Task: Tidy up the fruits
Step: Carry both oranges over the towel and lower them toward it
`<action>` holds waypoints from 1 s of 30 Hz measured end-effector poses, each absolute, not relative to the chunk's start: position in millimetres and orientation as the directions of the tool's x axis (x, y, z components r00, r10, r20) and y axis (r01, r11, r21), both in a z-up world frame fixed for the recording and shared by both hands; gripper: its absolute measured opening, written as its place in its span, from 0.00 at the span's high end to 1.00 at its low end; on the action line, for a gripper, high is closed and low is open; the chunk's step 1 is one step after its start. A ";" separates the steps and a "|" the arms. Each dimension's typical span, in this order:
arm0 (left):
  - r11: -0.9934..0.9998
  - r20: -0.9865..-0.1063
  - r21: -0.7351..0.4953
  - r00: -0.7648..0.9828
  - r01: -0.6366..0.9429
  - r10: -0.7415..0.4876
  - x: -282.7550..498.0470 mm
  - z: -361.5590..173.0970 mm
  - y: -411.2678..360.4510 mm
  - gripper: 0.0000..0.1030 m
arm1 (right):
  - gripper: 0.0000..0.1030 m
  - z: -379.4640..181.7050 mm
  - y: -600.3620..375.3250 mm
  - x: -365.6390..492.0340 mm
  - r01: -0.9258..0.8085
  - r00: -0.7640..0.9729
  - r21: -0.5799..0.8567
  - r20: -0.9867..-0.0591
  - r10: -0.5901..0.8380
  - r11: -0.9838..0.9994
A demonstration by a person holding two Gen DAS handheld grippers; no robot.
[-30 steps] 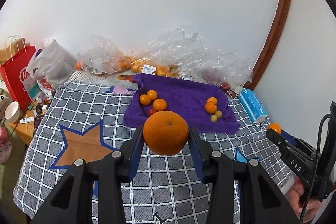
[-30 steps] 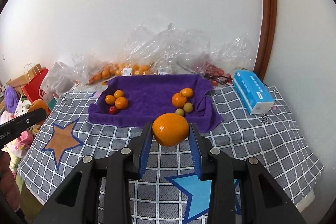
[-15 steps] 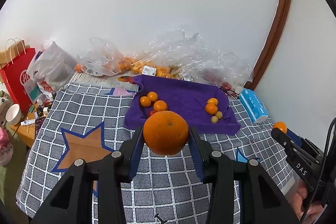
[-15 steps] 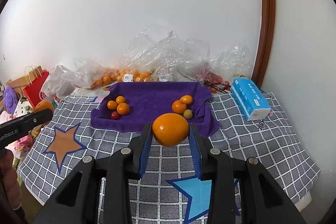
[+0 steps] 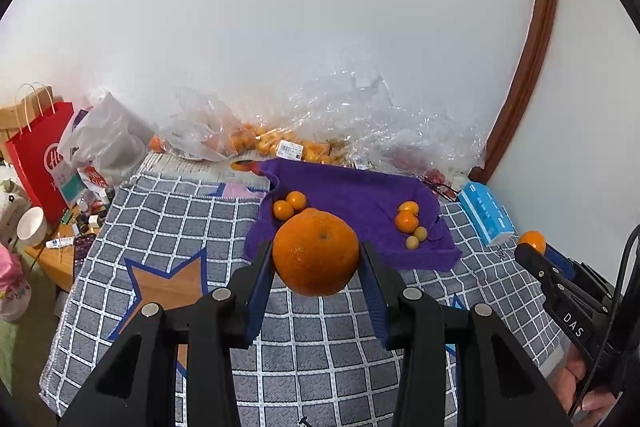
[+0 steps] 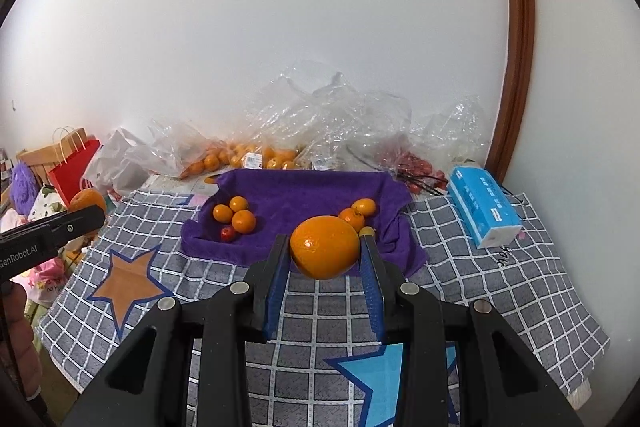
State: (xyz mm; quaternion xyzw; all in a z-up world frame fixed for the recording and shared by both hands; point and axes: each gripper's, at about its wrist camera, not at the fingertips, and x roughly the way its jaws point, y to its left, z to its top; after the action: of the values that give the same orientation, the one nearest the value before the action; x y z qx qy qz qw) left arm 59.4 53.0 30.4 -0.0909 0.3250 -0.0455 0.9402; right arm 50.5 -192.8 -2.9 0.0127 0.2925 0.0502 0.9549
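Each gripper holds an orange above the checked tablecloth, short of a purple towel (image 5: 352, 195) (image 6: 304, 195). My left gripper (image 5: 316, 259) is shut on a large orange (image 5: 316, 253). My right gripper (image 6: 325, 255) is shut on a slightly smaller orange (image 6: 325, 247). On the towel lie two fruit groups: small oranges and a red fruit on the left (image 6: 234, 215), small oranges with pale yellow-green fruits on the right (image 5: 408, 223). The right gripper with its orange also shows at the right edge of the left wrist view (image 5: 532, 243).
Clear plastic bags (image 6: 280, 143) of oranges and red fruit line the wall behind the towel. A blue tissue pack (image 6: 484, 207) lies right of the towel. A red paper bag (image 5: 36, 155), a bowl (image 5: 30, 231) and clutter stand left of the table.
Both views have shifted slightly, with the table scene sitting a little farther and lower. Both oranges stay gripped as before.
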 end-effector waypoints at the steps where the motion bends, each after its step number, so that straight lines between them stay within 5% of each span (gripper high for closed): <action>1: 0.979 -0.601 -0.200 0.787 0.025 -0.143 60.4 31.6 53.3 0.61 | 0.66 -2.0 -192.6 52.8 -0.091 0.823 0.056 -0.557 0.107 0.994; 30: 0.986 -0.617 -0.158 0.775 0.044 -0.133 122.3 41.8 47.3 0.61 | 0.66 6.7 -195.8 110.9 -0.099 0.816 0.048 -0.567 0.109 0.994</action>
State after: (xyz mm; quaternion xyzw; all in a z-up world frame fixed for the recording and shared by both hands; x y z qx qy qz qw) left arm 122.3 47.3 41.8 -0.0673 0.3317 -0.0473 0.9398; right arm 110.9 -195.8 6.7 0.0079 0.2982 0.0546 0.9529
